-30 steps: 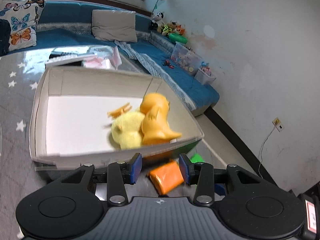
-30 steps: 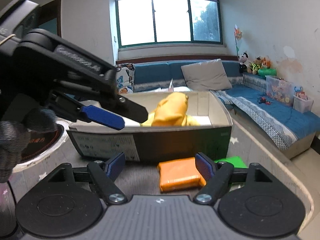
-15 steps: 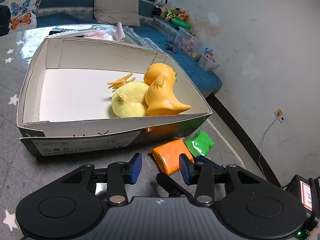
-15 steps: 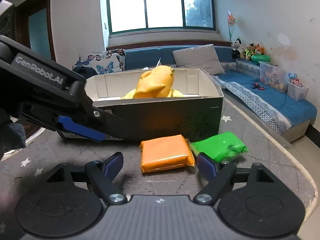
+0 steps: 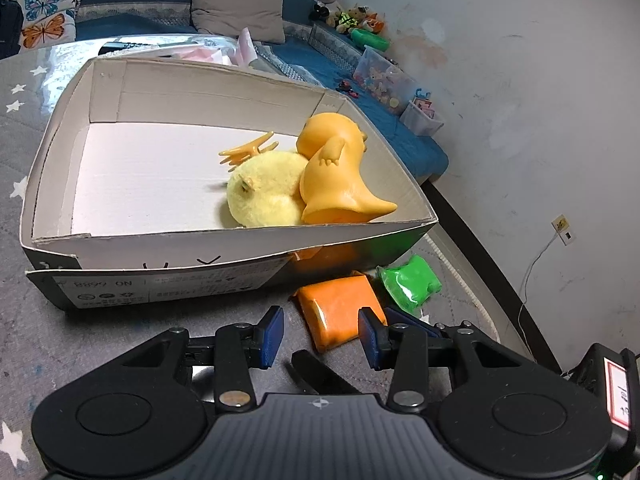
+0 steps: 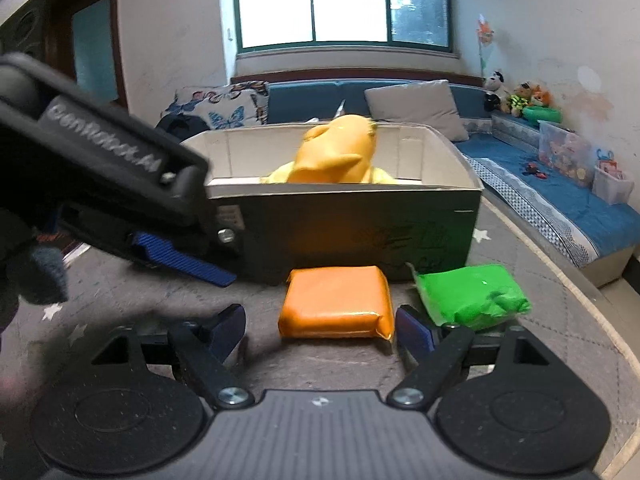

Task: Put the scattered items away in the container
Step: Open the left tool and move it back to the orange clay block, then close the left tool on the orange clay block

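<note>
An open cardboard box [image 5: 60, 248] [image 6: 360, 232] stands on the grey star rug. In it lie an orange duck toy [image 5: 340, 176] [image 6: 336, 152], a yellow plush ball [image 5: 264, 192] and an orange hair claw [image 5: 248, 150]. An orange packet [image 5: 338, 308] [image 6: 340, 300] and a green packet [image 5: 410, 282] [image 6: 472, 296] lie on the rug by the box's near wall. My left gripper [image 5: 320, 338] is open and empty above the rug, just short of the orange packet. My right gripper [image 6: 320, 328] is open, low, its jaws either side of the orange packet's near edge.
A blue sofa [image 6: 560, 200] with cushions, plush toys and clear bins runs along the back and right walls. The rug's edge [image 5: 460, 264] and bare floor lie right of the packets. The left gripper's body [image 6: 100, 184] fills the left of the right wrist view.
My left gripper has drawn back from above the box and hangs lower over the rug. My right gripper has moved forward and down to the orange packet.
</note>
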Tool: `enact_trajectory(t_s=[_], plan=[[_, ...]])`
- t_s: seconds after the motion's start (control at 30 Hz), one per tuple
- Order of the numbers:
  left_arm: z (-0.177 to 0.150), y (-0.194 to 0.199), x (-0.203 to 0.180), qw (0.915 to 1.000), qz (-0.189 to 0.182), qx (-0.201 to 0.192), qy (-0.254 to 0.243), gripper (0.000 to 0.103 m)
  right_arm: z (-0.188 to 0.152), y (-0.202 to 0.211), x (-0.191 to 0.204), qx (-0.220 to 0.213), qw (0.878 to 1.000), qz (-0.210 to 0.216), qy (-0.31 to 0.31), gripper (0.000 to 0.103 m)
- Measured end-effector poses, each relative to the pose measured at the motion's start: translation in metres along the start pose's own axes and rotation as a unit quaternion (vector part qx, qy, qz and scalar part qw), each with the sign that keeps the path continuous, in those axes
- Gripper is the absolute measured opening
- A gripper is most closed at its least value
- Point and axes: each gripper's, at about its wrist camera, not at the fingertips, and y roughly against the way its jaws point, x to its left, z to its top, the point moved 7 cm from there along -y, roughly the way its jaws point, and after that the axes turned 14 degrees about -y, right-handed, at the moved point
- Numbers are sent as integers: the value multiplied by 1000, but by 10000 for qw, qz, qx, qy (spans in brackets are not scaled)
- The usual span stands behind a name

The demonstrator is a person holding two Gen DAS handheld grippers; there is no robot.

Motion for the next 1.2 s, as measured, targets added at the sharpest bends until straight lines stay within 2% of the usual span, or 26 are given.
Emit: enact_trajectory(t_s=[0.27, 0.57, 1.2], plan=[[3, -9, 2, 9998, -77, 95, 134, 43, 3, -6, -1, 73, 9998, -111, -114, 81], [1, -16, 6, 9998, -109, 116, 133, 43, 4, -5, -2, 44, 9999, -136, -97, 65], [-14, -17, -2, 9994, -136, 284, 149, 43, -10, 11, 11, 55, 9998, 174, -78, 64]])
